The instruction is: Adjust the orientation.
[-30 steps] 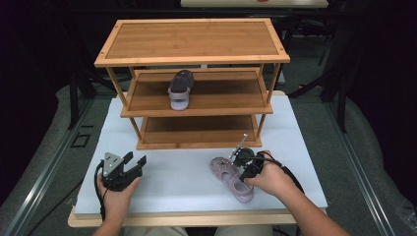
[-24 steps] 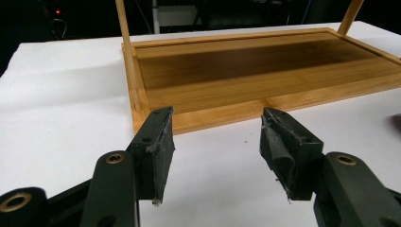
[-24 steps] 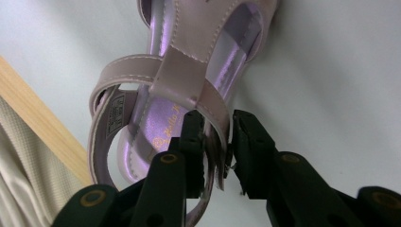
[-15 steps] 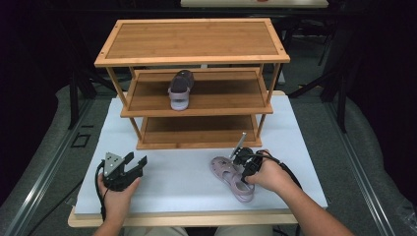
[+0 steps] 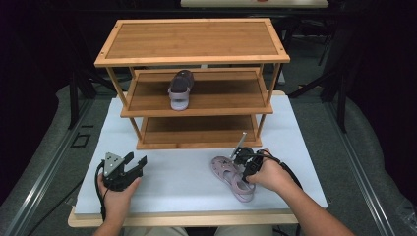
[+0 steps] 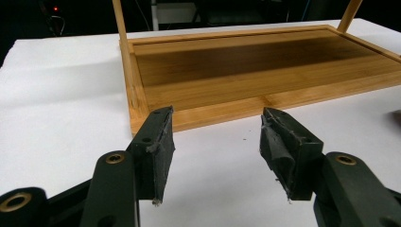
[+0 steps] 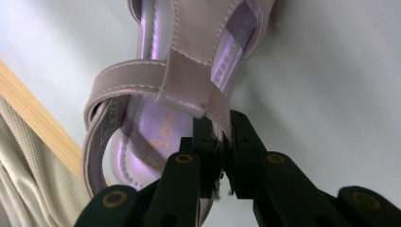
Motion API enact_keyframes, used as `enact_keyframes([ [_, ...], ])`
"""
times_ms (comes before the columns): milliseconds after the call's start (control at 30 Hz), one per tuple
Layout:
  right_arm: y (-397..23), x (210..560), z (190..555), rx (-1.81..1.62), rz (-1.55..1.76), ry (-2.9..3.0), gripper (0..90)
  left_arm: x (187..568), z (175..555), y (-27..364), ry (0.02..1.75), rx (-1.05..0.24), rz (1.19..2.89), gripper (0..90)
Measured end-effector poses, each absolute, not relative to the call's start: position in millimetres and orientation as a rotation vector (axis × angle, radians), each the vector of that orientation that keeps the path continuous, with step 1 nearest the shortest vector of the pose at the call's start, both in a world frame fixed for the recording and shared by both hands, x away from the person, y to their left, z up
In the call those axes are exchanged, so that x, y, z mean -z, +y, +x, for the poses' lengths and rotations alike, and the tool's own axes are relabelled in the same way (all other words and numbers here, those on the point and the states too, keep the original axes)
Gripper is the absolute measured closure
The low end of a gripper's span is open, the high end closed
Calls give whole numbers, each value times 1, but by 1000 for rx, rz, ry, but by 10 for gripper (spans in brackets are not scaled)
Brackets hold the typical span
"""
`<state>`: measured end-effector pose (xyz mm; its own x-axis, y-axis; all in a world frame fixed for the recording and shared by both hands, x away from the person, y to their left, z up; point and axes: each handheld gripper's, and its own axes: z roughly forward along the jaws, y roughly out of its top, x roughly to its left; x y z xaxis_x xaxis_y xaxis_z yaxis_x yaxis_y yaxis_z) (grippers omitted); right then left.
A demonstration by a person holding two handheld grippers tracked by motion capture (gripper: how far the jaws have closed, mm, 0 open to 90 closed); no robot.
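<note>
- Right gripper (image 5: 241, 160) held low over the white table (image 5: 187, 177), near the front right; the right hand (image 5: 268, 174) wraps it from behind, forearm coming in from the bottom right corner.
- Its jaws have just been closing; in the right gripper view (image 7: 226, 137) they pinch the side strap at the heel end of the pink sandal (image 7: 175, 80), one jaw inside the shoe, one outside.
- Pink sandal (image 5: 232, 178) lies on the table, sole down, just in front of the wooden rack (image 5: 192, 54), angled toward the table's front edge.
- Left gripper (image 5: 129, 164) rests near the table's front left, well apart from the sandal; left hand (image 5: 118, 194) cups it from below, jaws aimed toward the rack.
- Left gripper view: jaws (image 6: 216, 142) spread wide, nothing between them, facing the rack's bottom shelf (image 6: 255, 71).
- A second, darker sandal (image 5: 180, 88) sits on the rack's middle shelf.
</note>
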<state>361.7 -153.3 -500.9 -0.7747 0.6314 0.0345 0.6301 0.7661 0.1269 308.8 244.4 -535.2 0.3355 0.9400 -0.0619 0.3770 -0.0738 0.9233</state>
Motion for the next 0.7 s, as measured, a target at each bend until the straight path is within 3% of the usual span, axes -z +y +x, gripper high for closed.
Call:
enact_keyframes([
  [467, -156, 498, 359, -254, 1031, 2912, 833, 535, 309, 246, 1211, -734, 1634, 452],
  [700, -167, 493, 351, -460, 1012, 2908, 833, 535, 309, 246, 1214, -735, 1639, 452],
])
